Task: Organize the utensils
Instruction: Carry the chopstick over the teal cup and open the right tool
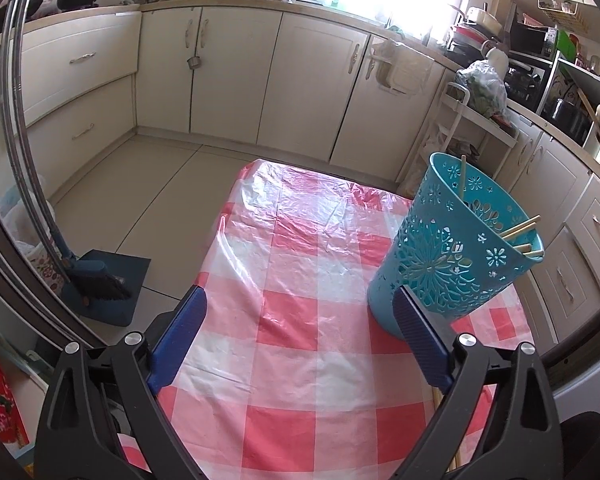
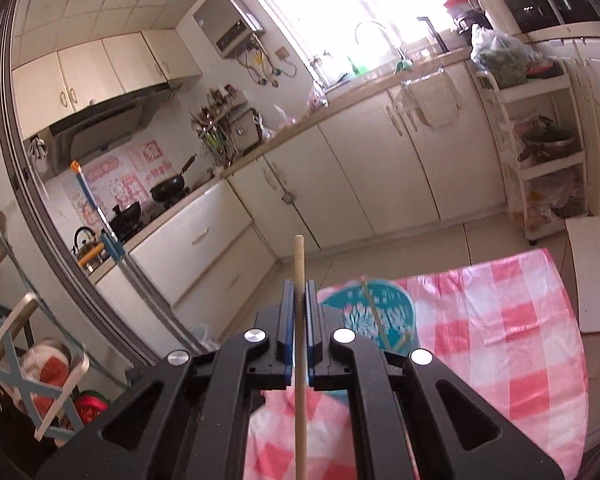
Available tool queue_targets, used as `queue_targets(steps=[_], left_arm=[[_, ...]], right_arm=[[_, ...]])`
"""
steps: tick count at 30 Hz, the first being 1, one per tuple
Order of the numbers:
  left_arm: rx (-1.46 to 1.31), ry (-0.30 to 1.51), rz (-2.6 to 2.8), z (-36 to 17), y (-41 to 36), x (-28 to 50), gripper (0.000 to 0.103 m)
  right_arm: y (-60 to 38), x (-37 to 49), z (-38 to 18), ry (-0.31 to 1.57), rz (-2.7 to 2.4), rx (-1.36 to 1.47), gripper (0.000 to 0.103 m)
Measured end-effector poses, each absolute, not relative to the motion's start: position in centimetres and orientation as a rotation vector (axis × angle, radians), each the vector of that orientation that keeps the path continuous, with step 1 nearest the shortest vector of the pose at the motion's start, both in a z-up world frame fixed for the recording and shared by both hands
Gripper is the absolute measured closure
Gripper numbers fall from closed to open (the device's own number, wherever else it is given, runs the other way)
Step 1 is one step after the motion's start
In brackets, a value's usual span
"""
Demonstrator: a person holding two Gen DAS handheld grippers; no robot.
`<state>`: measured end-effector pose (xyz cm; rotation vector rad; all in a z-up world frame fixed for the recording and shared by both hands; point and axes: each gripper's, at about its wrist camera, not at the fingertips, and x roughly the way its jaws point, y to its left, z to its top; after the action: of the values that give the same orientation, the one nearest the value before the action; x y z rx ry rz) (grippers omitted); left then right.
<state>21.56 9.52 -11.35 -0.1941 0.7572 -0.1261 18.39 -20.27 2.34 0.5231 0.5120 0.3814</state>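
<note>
key relation: chopstick sits clamped in right gripper; teal basket lies just ahead and to the right of the fingers, lower down, mouth tilted toward the cam.
long axis: chopstick runs along the fingers' line, one end past the tips, other end trailing back under the rig. it prob needs tipping end-down to enter the basket mouth.
right fingers: pressed together on the chopstick, no gap either side.
left gripper: fingers spread wide, nothing between them; hangs over the checked surface.
nearer hand: left is closer to the basket, its right finger just beside the base; can't tell if touching. right carries the load, so the drop looks like its job.
already in basket: several chopsticks leaning on the rim, one upright at the far wall.
in the way: those leaning sticks cross part of the opening; basket looks light, a nudge could tip it.
around: another stick at the surface's near right edge, partly hidden by the left rig.
</note>
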Motion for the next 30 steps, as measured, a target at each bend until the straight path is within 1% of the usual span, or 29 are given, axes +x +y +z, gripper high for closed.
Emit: queue_targets(steps=[5,10,20,27,29,30], left_arm=[[-0.202,0.773,-0.130,-11.6,9.5,21.9,0.012],[-0.211,0.787,-0.138,-11.7,9.5,22.1,0.012],[-0.213,0.795,-0.147,-11.5,9.2,22.2,0.012],[-0.206,0.804,-0.130,-11.8,9.3,22.3,0.011],[-0.204,0.804,-0.125,-11.8,9.3,22.3,0.011],[-0.202,0.803,-0.123,-11.8,9.4,22.2,0.011]], right_arm=[[-19.5,23.3,2.2,0.455,0.285,0.545,0.097],[-18.8,25.8,0.0,0.497,0.219,0.511,0.097],[-17.7,24.9,-2.0,0.528,0.175,0.414,0.097],[-17.0,23.2,-2.1,0.556,0.202,0.355,0.097],[-17.2,22.5,-1.6,0.547,0.204,0.352,0.095],[-17.4,22.1,-1.1,0.536,0.204,0.351,0.092]])
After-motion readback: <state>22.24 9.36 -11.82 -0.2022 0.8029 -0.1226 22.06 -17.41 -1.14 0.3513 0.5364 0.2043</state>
